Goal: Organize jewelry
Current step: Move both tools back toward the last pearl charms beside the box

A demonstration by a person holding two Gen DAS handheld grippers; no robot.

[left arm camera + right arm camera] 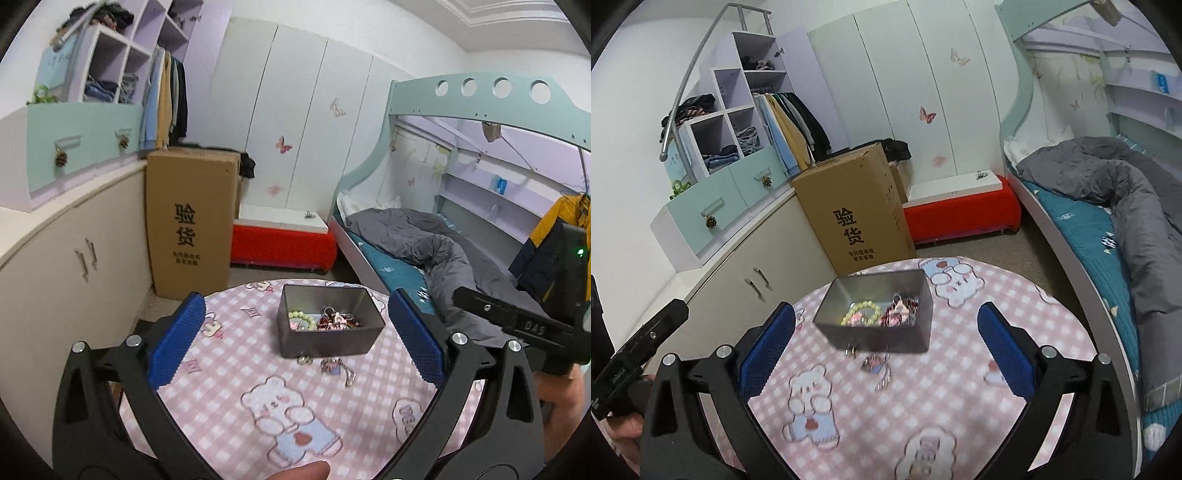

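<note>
A grey metal tin [328,341] sits on the round table with a pink checked bear cloth [236,384]. Inside lie a pale green bead bracelet [301,318] and a pile of red and pink charms [338,319]. A keychain charm with chain [338,369] and a small silver piece [304,359] lie on the cloth just in front of the tin. My left gripper [295,332] is open and empty, raised above the table. My right gripper [886,339] is open and empty, facing the tin [879,338], bracelet [862,312], and the loose keychain [877,367].
A tall cardboard box [190,221] stands beyond the table on the left, beside a low cabinet [55,273]. A red bench [282,242] is against the white wardrobe. A bunk bed with grey duvet [424,240] is on the right.
</note>
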